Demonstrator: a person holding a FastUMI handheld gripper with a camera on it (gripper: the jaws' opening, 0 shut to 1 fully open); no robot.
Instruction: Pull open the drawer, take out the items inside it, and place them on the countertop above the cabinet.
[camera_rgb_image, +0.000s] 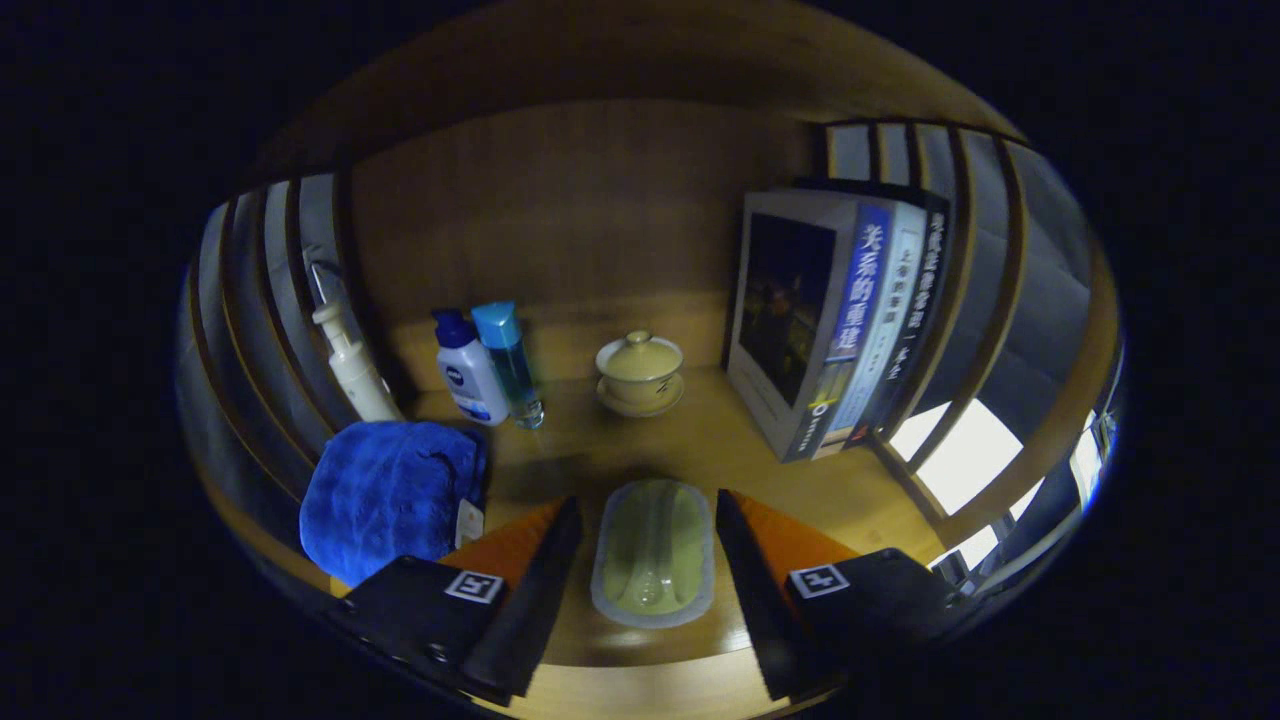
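Observation:
A pale green oblong dish with a grey rim lies flat on the wooden countertop, between my fingers. My gripper is open. Its two fingers flank the dish, with a narrow gap showing on each side, so neither presses on it. The front edge of the countertop runs just below the dish, under the fingers.
Beyond the fingers stand a lidded cream teacup on a saucer, a white-and-blue bottle, a clear blue bottle and a white pump bottle. A blue towel lies by the left finger. Upright books stand to the right. Slatted side walls enclose the shelf.

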